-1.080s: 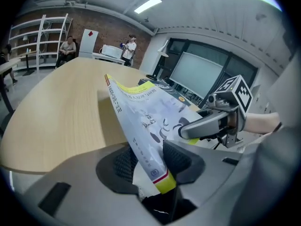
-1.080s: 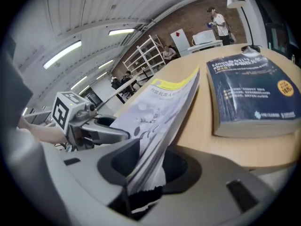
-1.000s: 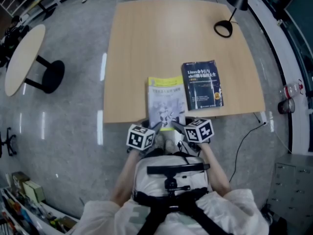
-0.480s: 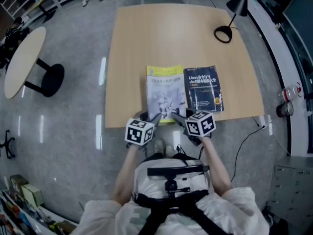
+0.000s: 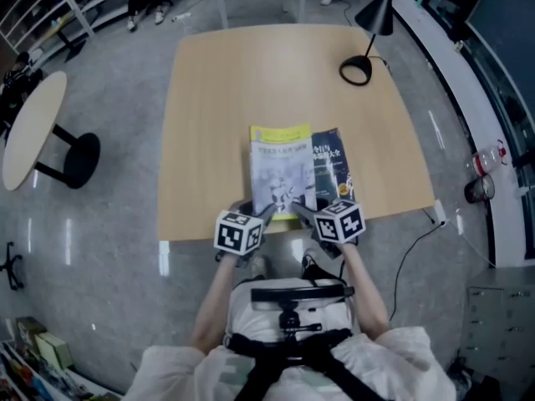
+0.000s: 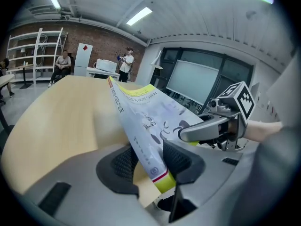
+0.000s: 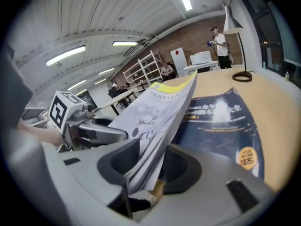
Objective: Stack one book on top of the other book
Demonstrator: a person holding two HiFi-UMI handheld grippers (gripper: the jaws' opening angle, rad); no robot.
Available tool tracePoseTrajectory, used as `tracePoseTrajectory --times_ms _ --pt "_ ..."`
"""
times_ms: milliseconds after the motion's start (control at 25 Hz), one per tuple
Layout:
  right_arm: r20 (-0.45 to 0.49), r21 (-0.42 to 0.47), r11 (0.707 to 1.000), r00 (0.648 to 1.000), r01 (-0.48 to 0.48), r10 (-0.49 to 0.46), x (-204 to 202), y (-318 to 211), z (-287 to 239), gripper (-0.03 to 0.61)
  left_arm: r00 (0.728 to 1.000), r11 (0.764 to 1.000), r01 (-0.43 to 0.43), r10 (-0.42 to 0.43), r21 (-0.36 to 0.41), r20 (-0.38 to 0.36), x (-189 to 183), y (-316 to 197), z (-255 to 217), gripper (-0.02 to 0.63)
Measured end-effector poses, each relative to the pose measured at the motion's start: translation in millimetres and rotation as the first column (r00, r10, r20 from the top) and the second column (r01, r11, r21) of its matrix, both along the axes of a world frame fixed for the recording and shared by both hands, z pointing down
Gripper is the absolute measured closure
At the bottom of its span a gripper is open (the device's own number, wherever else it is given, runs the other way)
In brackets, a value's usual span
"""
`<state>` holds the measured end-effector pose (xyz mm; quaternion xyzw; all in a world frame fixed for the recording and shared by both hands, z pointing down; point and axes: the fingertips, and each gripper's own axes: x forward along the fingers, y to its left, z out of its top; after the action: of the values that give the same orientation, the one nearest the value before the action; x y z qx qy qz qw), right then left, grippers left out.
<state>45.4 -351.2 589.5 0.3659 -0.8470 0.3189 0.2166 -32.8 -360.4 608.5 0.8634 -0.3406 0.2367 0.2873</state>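
Head view, mid-carry: fingers of left gripper and right gripper pinching yellow book, blue book just beyond right fingers; next probably shifting right, lowering squarely.

Table bare beyond blue book; lamp base far-right corner.

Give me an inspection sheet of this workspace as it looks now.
Surface: wooden table.
Job's things: yellow book raised and tilted, partly over the blue book, which lies flat.
Clutter: desk lamp at the far right corner.
Grippers: left gripper and right gripper both shut on the yellow book's near edge.
Cables: one cable on the floor, right of the table.
Surroundings: round table and shelves at left.
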Motion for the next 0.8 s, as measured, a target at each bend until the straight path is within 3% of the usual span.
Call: tracePoseTrajectory --times_ms 320,640,800 --pt "-0.011 -0.043 0.999 0.999 0.033 -0.034 111 6 23 0.428 1.0 0.998 0.022 -0.022 -0.056 0.003 109 8 17 0.442" --pt "-0.019 -0.017 0.998 0.998 0.054 -0.054 134 -5 38 0.416 0.994 0.993 0.1 -0.096 -0.06 0.059 127 2 30 0.442" --pt "-0.013 -0.018 0.999 0.999 0.042 -0.043 131 -6 39 0.41 0.991 0.991 0.124 -0.122 -0.04 0.051 122 1 29 0.44"
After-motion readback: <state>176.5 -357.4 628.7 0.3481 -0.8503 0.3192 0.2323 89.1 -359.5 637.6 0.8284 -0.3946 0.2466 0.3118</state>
